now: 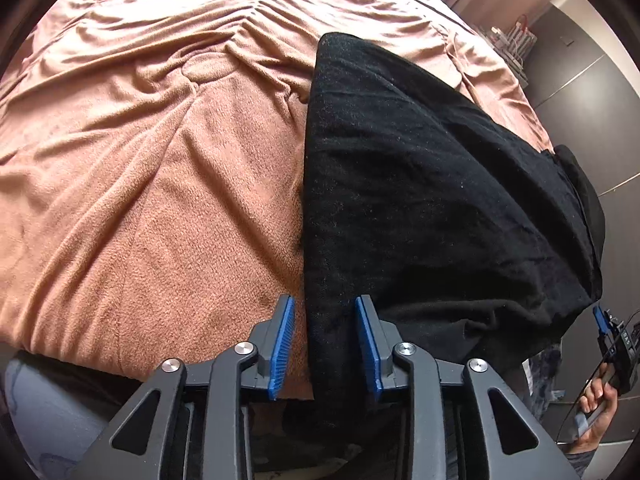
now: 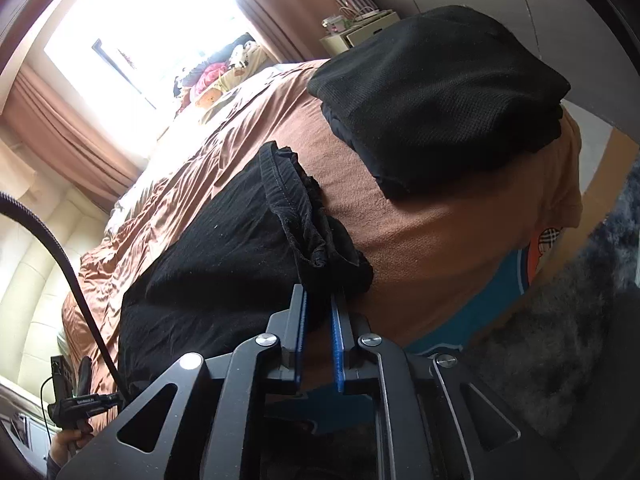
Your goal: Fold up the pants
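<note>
Black pants sit between both part-open tools, left and right.

No legible text or labels anywhere.

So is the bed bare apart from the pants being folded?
No: in the right wrist view a folded black stack lies on the brown bedspread, beyond the pants.

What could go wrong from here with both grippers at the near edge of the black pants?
1. The left gripper straddles only the pants corner, jaws not pressing; closing may catch little cloth or the brown blanket.
2. The right gripper pinches a bunched waistband end; it could slip out.
3. The folded black garment nearby could get dragged.
</note>
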A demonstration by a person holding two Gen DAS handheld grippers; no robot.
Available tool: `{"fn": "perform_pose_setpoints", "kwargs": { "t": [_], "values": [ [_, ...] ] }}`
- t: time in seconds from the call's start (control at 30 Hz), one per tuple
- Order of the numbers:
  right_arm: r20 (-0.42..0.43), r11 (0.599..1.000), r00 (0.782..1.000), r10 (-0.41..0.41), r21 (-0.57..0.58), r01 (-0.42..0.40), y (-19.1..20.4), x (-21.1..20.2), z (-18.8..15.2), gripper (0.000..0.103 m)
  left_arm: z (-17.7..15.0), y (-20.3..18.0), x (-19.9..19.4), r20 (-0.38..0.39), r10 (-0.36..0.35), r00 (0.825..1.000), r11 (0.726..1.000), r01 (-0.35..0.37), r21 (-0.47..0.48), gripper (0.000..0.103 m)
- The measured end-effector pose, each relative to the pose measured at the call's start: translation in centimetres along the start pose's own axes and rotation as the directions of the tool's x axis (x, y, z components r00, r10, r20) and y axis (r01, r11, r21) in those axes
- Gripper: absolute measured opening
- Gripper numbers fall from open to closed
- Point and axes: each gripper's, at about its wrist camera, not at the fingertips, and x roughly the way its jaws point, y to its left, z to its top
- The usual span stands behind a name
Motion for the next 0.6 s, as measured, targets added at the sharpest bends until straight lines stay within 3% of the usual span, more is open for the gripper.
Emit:
{"fn": "perform_pose_setpoints", "kwargs": {
  "t": [0.03, 0.07, 0.13, 0.33, 0.6],
  "values": [
    [0.013, 1.0, 1.0, -0.011, -0.01, 0.011, 0.2, -0.6, 0.4, 0.029, 0.2, 0.0, -0.2, 0.013, -0.007, 1.0, 1.0, 0.007, -0.002, 0.042],
    [0.029, 1.0, 1.0, 0.003, -0.014, -0.003, 0.0, -1.4, 0.9, 0.049, 0.4, 0.1, -0.5, 0.024, -0.016, 1.0, 1.0, 0.016, -0.005, 0.047],
    [0.068, 0.999, 0.997, 0.037, -0.019, -0.035, 0.3, -2.4, 1.9, 0.07, 1.1, 0.2, -0.8, 0.043, -0.024, 0.999, 1.0, 0.024, -0.011, 0.05],
    [0.046, 0.995, 0.998, 0.051, -0.092, -0.046, 1.9, -1.7, 4.6, 0.07, 3.7, -0.2, -0.3, 0.074, -0.041, 0.996, 0.999, 0.043, -0.027, 0.05],
    [-0.092, 0.982, 0.995, 0.039, -0.181, -0.055, 4.2, 4.2, 9.7, 0.07, 6.8, -0.6, 1.5, 0.081, -0.063, 0.995, 0.997, 0.066, -0.044, 0.05]
  ]
}}
